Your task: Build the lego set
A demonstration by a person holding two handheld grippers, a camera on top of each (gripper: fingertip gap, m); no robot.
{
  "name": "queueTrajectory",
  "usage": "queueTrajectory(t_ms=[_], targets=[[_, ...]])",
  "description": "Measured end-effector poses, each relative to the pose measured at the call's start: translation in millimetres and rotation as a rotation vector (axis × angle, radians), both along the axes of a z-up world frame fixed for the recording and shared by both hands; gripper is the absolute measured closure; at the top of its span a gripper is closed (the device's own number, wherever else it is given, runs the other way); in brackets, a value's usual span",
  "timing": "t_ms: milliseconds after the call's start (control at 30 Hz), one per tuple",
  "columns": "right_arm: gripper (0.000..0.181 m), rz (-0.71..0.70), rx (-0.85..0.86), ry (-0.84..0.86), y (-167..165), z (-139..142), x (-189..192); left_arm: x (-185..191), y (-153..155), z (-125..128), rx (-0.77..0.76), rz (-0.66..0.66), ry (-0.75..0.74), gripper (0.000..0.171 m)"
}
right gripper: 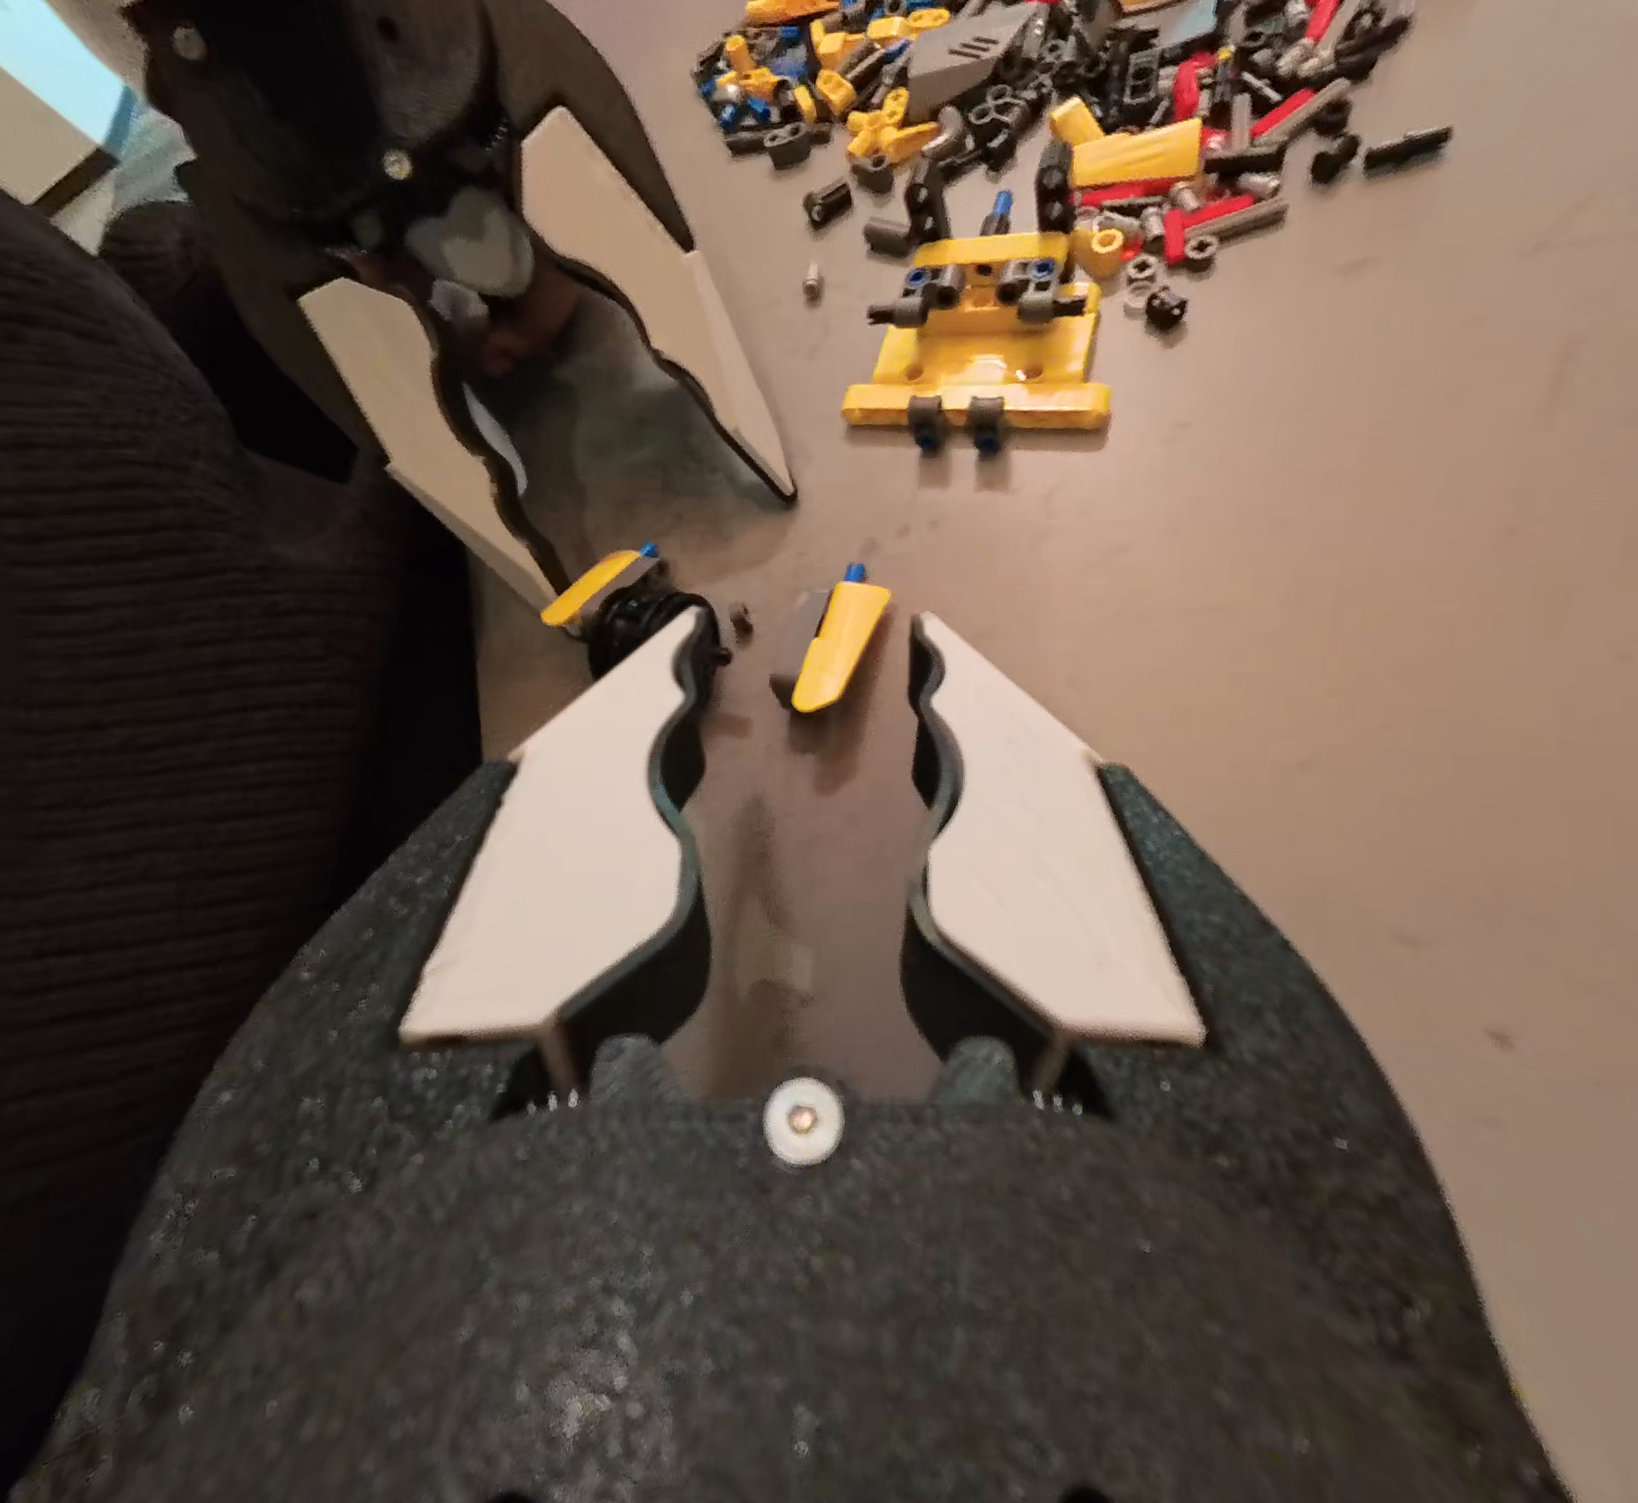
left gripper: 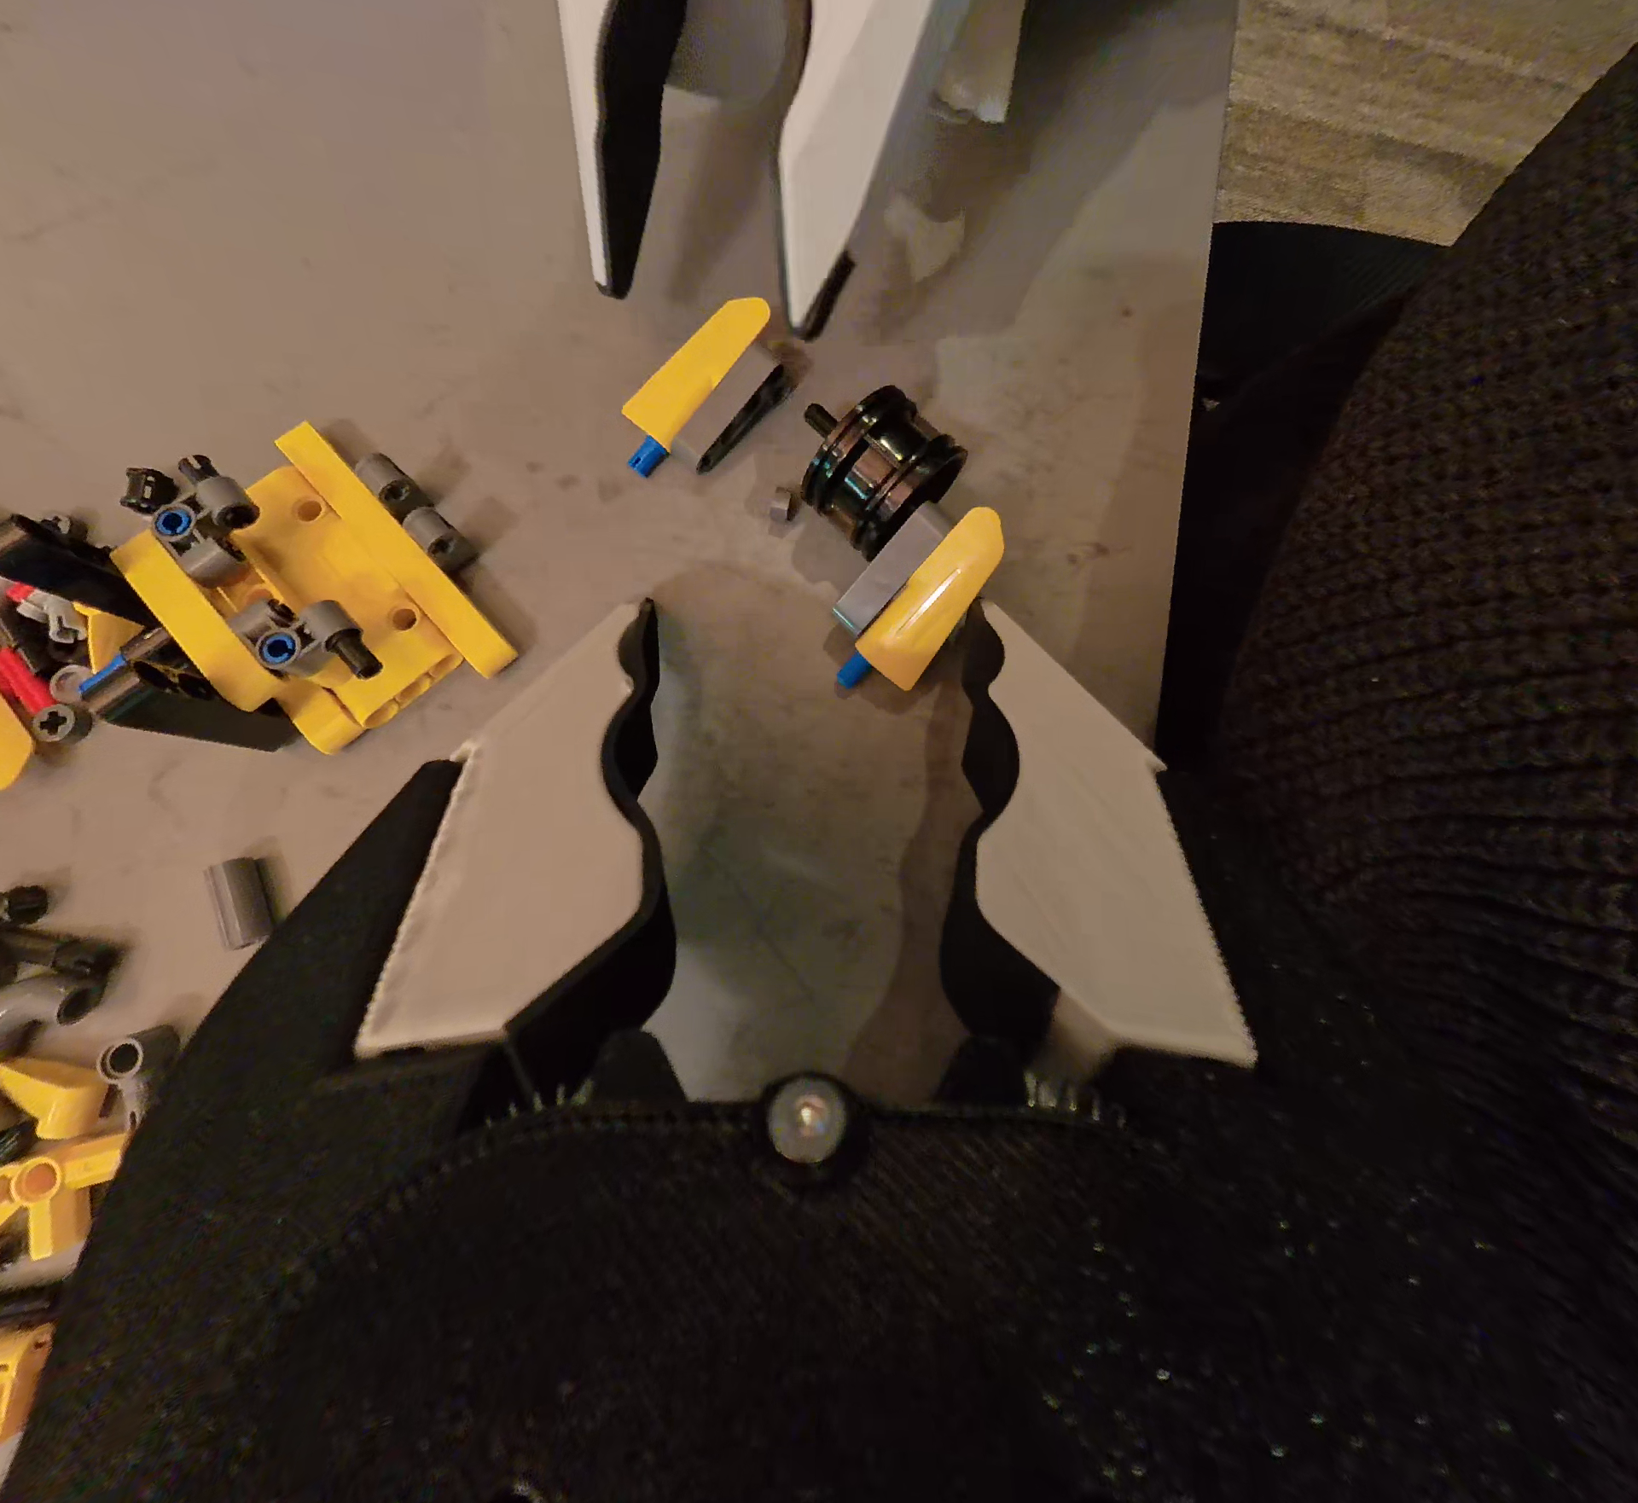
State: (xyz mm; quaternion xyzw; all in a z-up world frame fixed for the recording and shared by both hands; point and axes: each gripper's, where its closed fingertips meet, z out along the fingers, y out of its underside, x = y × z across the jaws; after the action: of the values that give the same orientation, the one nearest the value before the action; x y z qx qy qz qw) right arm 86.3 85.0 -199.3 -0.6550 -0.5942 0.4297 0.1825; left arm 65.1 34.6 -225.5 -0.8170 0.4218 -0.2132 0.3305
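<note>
Two small sub-assemblies lie on the grey table, each a yellow curved panel on a grey block with a blue pin. My left gripper (left gripper: pixel 811 618) is open and empty; its right fingertip (left gripper: pixel 979 618) is against the near panel piece (left gripper: pixel 931 601). A black wheel hub (left gripper: pixel 886 468) and a tiny grey bush (left gripper: pixel 780 503) lie just beyond. My right gripper (right gripper: pixel 811 623) is open and empty, and the other panel piece (right gripper: pixel 838 645) lies between its fingertips. In the left wrist view that piece (left gripper: pixel 700 384) sits just below the right gripper (left gripper: pixel 709 308). The left gripper (right gripper: pixel 669 539) shows opposite.
A yellow frame assembly (right gripper: pixel 975 361) with grey and blue connectors lies to one side, also in the left wrist view (left gripper: pixel 310 592). A big pile of loose parts (right gripper: pixel 1108 42) lies behind it. The table edge (left gripper: pixel 1188 486) and a dark knitted sleeve (left gripper: pixel 1418 751) are close by. Across from one pair of fingers to the other is roughly 7 centimetres.
</note>
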Motion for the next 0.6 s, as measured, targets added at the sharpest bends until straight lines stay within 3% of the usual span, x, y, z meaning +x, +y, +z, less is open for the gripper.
queueTrajectory(t_ms=[233, 367, 600], targets=[[0.152, -0.033, -0.093, -0.09, 0, -17, 1, 0, 0, 0, -0.004, 0.0, -0.004, 0.104], [0.172, -0.075, -0.255, -0.087, 1, -16, 1, 0, 0, 1, -0.009, -0.001, -0.01, 0.104], [0.179, -0.159, -0.53, -0.083, 2, -12, -5, 2, 1, 0, -0.002, -0.002, -0.002, 0.104]])
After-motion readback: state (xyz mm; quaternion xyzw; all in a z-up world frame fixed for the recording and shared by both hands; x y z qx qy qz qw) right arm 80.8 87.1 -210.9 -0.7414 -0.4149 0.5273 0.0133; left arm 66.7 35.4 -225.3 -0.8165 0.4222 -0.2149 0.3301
